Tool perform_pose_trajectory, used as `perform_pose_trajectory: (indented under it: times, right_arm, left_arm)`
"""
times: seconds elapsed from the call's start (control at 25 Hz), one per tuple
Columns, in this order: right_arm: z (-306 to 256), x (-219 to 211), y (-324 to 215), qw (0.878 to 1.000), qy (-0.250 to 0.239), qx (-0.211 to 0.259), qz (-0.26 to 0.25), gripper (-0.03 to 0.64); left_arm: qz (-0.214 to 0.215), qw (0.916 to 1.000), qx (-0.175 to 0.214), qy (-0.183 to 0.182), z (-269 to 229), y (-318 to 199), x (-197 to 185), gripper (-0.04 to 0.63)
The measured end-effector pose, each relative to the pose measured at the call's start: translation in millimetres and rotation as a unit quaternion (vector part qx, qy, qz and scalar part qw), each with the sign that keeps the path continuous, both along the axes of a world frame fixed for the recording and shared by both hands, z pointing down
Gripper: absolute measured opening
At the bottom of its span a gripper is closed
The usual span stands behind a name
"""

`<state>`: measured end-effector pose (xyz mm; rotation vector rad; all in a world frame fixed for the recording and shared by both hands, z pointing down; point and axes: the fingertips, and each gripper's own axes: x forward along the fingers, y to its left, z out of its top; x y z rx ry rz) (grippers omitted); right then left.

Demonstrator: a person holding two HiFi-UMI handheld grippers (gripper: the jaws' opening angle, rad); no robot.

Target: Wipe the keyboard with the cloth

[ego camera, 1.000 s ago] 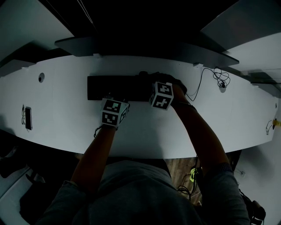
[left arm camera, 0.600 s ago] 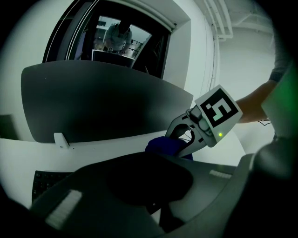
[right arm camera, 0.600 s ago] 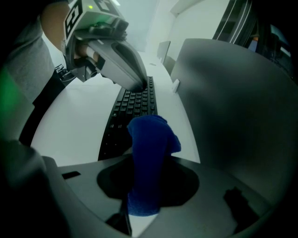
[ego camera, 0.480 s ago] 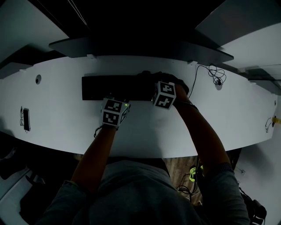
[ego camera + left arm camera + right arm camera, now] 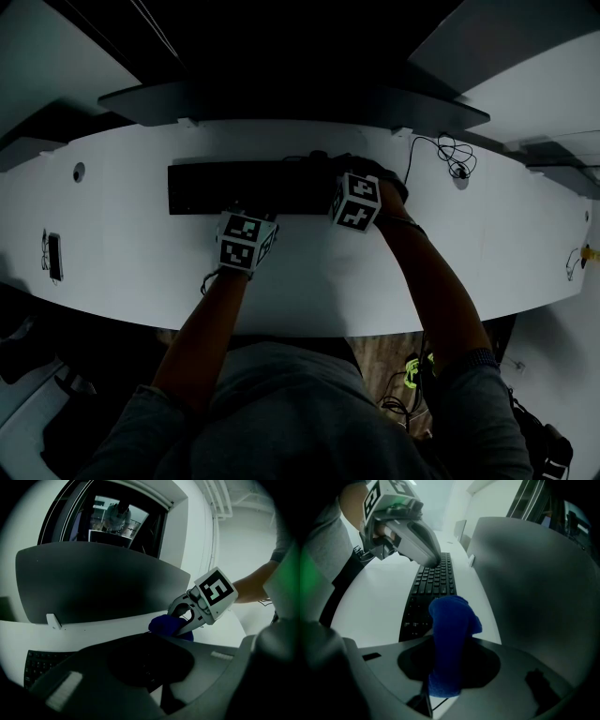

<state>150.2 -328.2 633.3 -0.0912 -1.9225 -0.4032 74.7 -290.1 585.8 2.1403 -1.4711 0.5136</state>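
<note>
My right gripper (image 5: 182, 620) is clamped on the blue cloth (image 5: 449, 634), which is bunched at the right end of the black keyboard (image 5: 234, 187). My left gripper (image 5: 434, 562) has its jaws together, tip down on the keys. The keyboard lies on the white desk (image 5: 122, 234), in front of a monitor (image 5: 93, 583).

Arms stretched forward, left gripper (image 5: 435, 562) fingers together, right gripper (image 5: 182, 622) fingers pinching the cloth (image 5: 450, 634).

No readable text, label or number shows anywhere.
</note>
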Motion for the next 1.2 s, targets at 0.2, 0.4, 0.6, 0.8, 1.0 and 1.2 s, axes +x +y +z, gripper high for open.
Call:
perform_pose_trajectory:
  times: [0.2,0.4,0.6,0.8,1.0,1.2]
  right_arm:
    - [1.4,17.0,-5.9,1.000,0.009,0.005,0.007,0.138]
    - [1.9,36.8,-10.4,1.000,0.018,0.006,0.016,0.138]
    - [-5.4,58.5,-20.6,0.999,0.019,0.032,0.027,0.138]
    - [-58.3,55.1,-11.7,0.997,-0.049,0.027,0.058,0.138]
    - [-131.7,37.8,14.9,0.989,-0.125,0.053,0.062,0.138]
    - [-196.1,8.8,54.6,0.979,-0.189,0.060,0.046,0.138]
  left_arm:
    - [0.002,1.0000,0.004,-0.002,-3.8,1.2,7.5,0.008]
    - [0.000,1.0000,0.005,-0.001,-8.0,5.1,13.0,0.008]
    - [-0.003,0.9999,0.015,-0.004,-20.1,8.5,14.7,0.008]
    - [-0.007,0.9992,0.039,-0.005,-52.2,17.7,12.5,0.008]
    - [-0.006,0.9965,0.084,-0.005,-107.1,39.2,8.8,0.008]
    - [-0.009,0.9909,0.132,-0.026,-165.2,69.0,-5.9,0.008]
